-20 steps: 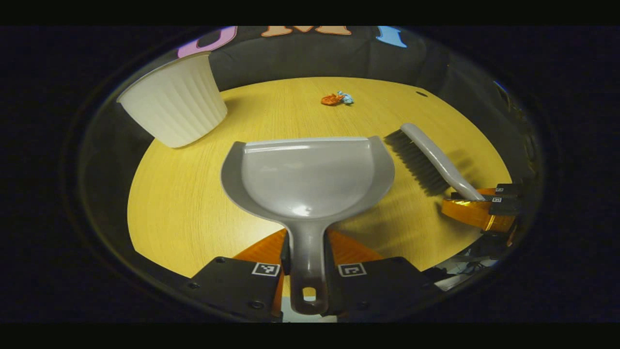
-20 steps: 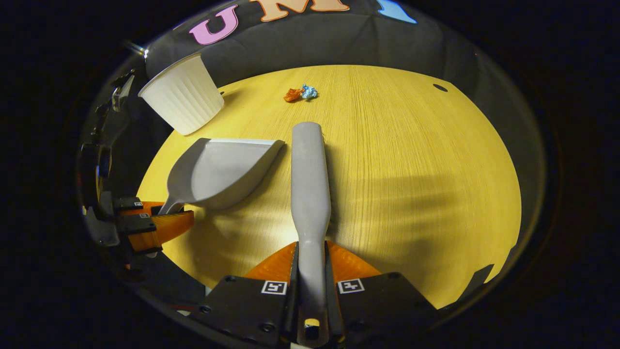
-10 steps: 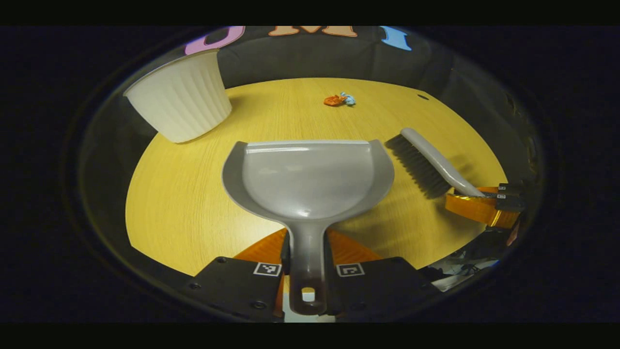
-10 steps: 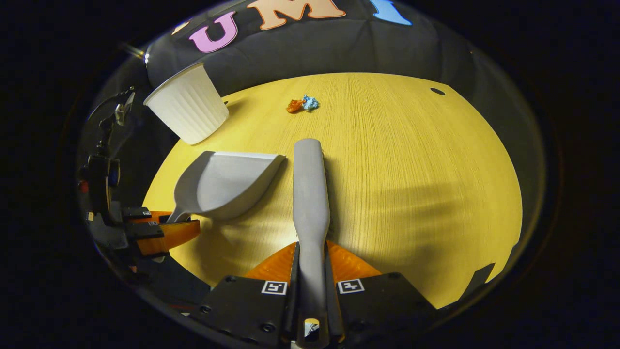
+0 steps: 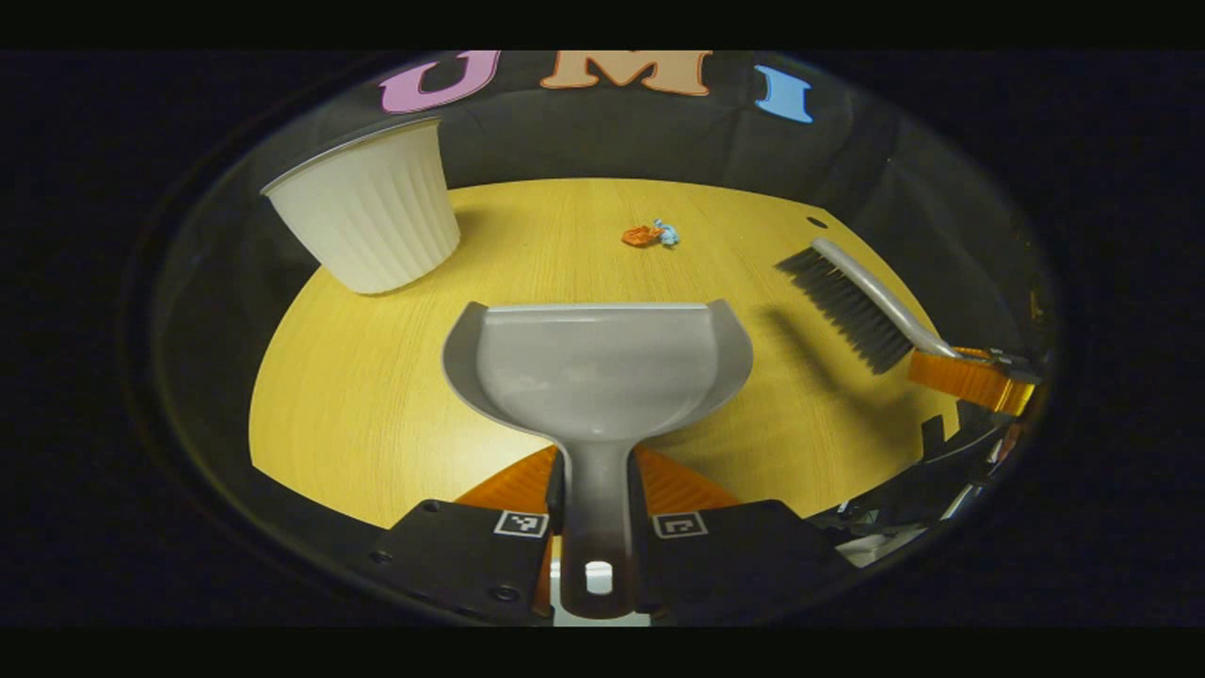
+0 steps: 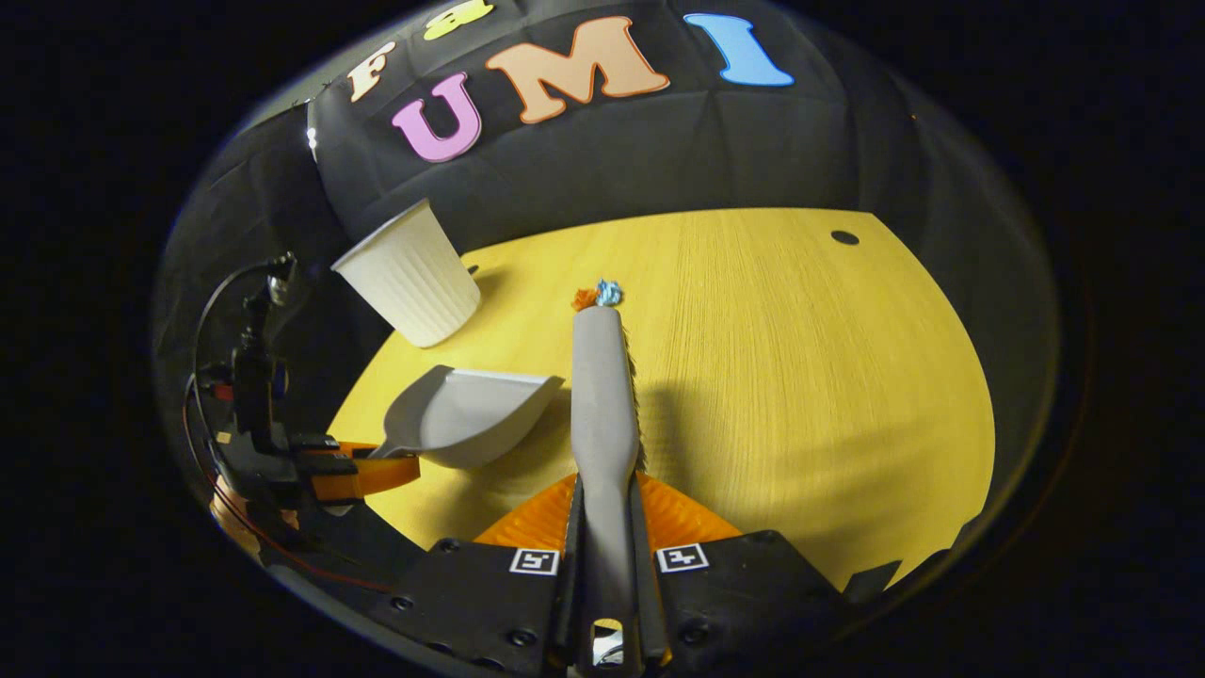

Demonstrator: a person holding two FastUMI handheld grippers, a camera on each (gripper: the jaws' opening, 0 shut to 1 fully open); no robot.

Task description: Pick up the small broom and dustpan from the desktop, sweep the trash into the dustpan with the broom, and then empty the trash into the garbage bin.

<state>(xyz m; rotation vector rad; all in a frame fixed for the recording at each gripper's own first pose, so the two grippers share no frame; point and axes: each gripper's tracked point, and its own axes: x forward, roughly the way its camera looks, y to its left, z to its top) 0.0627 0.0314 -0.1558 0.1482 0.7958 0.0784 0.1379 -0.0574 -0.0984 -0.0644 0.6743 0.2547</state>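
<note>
Both tools have lifted off the desk (image 5: 377,414) since a second ago. Going left to right: the bin (image 5: 367,221) stands far left; the left gripper (image 5: 598,513) clamps the dustpan (image 5: 598,367) handle; trash (image 5: 645,234) lies ahead beyond its lip; the right gripper (image 6: 604,556) clamps the broom (image 6: 602,395), pointing lengthwise at the trash.

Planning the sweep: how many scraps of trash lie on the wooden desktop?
2: a crumpled orange scrap and a crumpled blue scrap, touching, at the desktop's far middle. None elsewhere visible.

Grey dustpan (image 5: 597,363) & broom (image 5: 852,301) — both held aloft.
</note>
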